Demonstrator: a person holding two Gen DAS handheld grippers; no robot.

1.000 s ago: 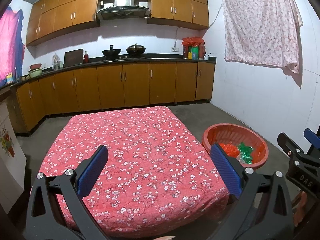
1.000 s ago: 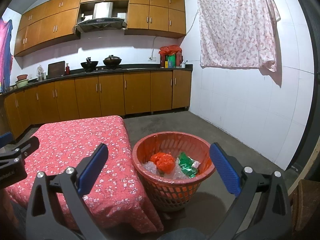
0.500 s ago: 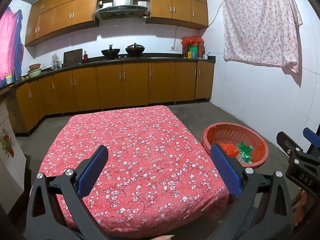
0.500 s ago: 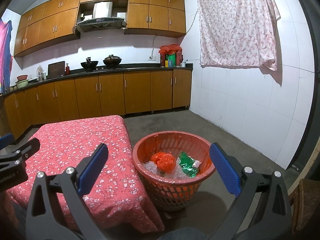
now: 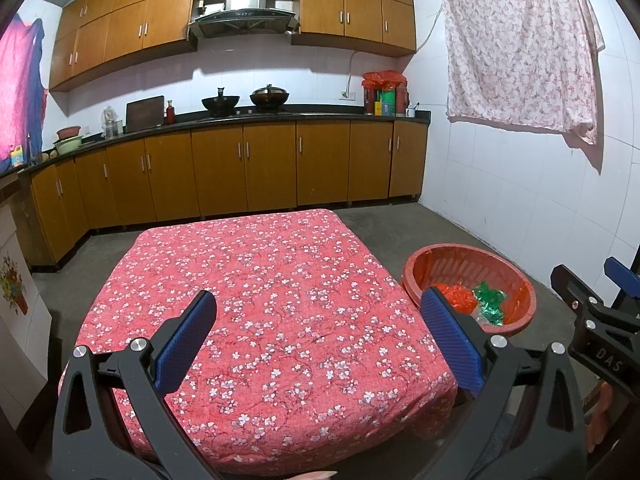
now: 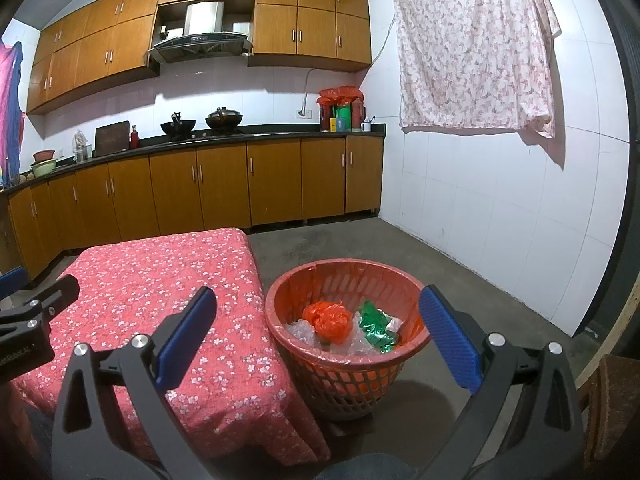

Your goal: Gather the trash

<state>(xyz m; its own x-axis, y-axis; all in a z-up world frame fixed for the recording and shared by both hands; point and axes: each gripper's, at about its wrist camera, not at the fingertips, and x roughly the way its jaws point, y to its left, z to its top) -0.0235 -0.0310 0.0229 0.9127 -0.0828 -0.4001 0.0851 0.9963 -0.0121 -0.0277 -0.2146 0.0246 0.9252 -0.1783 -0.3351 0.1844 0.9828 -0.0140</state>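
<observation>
Looks like the collecting part is basically wrapped up here. The trash, an orange crumpled bag (image 6: 327, 316), a green wrapper (image 6: 375, 325) and some clear plastic (image 6: 299, 330), sits inside the red basket (image 6: 347, 274) on the floor just beside the desk (image 5: 264, 304). Left gripper (image 5: 320, 344) hovers over the flowery cloth with fingers spread wide, holding nothing; right gripper (image 6: 316, 340) is the same, wide and empty, over the basket. Can't spot any trash on the desk, so next move is probably just a last scan, then finish
</observation>
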